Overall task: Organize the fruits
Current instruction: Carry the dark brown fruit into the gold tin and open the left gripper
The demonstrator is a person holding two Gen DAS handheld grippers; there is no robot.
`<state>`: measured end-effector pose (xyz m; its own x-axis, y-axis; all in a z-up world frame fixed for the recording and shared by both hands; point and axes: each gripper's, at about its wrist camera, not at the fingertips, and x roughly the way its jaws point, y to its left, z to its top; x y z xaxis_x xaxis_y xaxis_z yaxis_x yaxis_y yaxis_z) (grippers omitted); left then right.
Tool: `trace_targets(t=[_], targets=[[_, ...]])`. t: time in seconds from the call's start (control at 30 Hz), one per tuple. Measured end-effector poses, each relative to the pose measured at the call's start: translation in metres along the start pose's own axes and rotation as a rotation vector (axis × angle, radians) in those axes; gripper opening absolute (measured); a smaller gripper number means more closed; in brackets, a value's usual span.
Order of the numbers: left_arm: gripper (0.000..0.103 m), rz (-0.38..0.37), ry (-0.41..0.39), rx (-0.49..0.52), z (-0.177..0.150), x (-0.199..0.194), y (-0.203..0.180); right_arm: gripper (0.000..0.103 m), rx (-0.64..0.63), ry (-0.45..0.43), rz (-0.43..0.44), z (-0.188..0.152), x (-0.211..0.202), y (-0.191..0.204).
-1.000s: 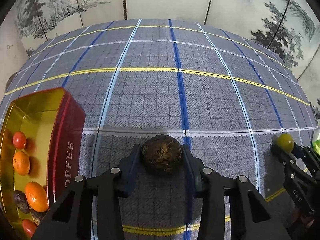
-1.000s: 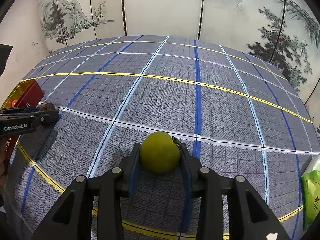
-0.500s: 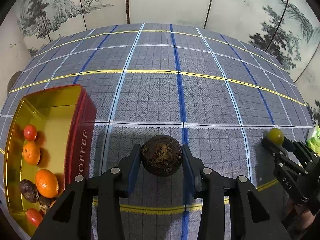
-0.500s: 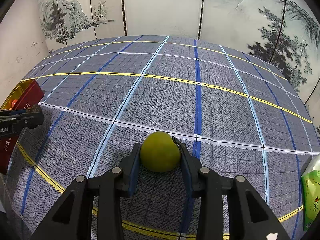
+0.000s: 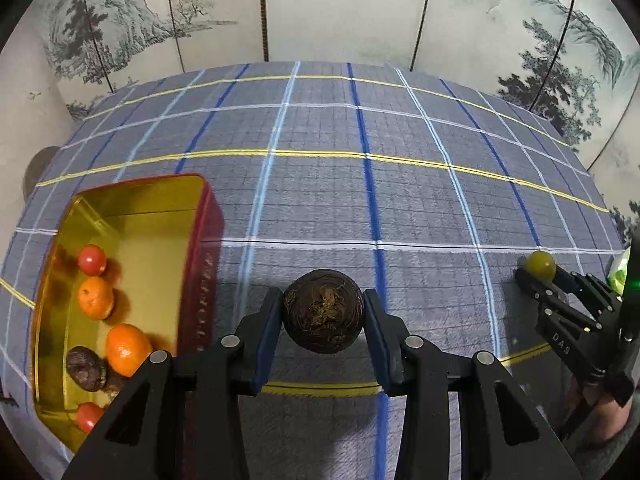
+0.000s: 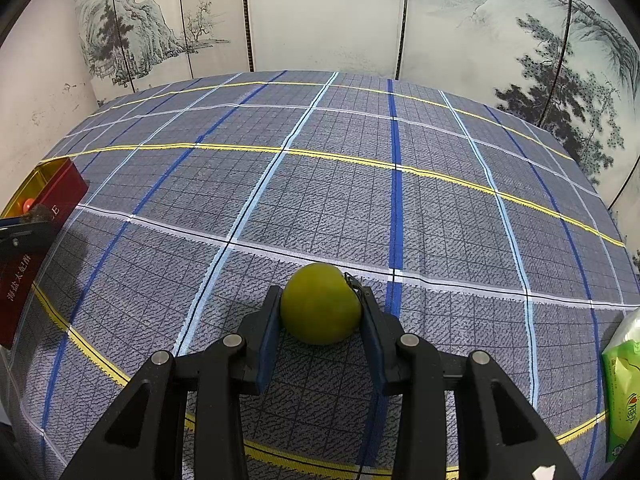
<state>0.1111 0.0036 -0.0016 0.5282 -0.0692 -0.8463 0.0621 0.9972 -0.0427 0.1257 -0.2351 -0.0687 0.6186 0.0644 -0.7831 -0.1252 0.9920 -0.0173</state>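
- We have the left gripper [image 5: 323, 316] clamped on a dark brown wrinkled fruit [image 5: 323, 312]; blue pads press both sides, fruit sits at the very tips w/ little pad overlap.
- Right gripper [image 6: 320, 310] is clamped narrow on a yellow-green fruit [image 6: 320, 303], its stem end against the right pad; seen from the left cam it's well off to the right, low over the cloth.
- Left of our left tongs & just beside them: red tin [image 5: 202, 276] w/ gold inside, open top. It holds two oranges [image 5: 128, 350], small red fruits [image 5: 92, 260] & a dark wrinkled one [image 5: 86, 368], all crowded at the near end; far end is bare.
- Under both tongs: blue-grey plaid cloth [image 6: 320, 200]. Painted screen [image 6: 320, 12] stands behind the table.
- Right of the right tongs, at frame edge: green packet [image 6: 624, 392].
- We judge the step as carrying the brown fruit over to the tin.
- Risks:
  - tip-only grip on a round fruit: a jolt could pop it out & it would roll on the cloth.
  - tin wall is close to the left finger: a low pass could clip the rim & shove the tin.
  - dropping onto the crowded end could bounce it off the oranges; bare far end looks safer.
  - yellow-green fruit sits on its stem side, so it may twist in the pads.
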Motion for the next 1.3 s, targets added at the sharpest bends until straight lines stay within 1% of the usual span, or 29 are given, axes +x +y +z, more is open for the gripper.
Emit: trace_targets(t=[0.4,0.57,0.83,1.07,1.3], targets=[[0.041,0.015,-0.035,-0.036,0.001,-0.023,0.027,0.036,0.000,0.000,0.000,0.000,0.000,0.000],[0.041,0.039,-0.050,-0.070,0.000,-0.034,0.051,0.036,0.000,0.000,0.000,0.000,0.000,0.000],[0.041,0.118,-0.028,-0.137,-0.014,-0.036,0.103,0.036,0.000,0.000,0.000,0.000,0.000,0.000],[0.041,0.153,-0.001,-0.157,-0.031,-0.034,0.126,0.036,0.000,0.000,0.000,0.000,0.000,0.000],[0.041,0.169,0.027,-0.185,-0.042,-0.028,0.143,0.035,0.000,0.000,-0.002,0.000,0.000,0.000]])
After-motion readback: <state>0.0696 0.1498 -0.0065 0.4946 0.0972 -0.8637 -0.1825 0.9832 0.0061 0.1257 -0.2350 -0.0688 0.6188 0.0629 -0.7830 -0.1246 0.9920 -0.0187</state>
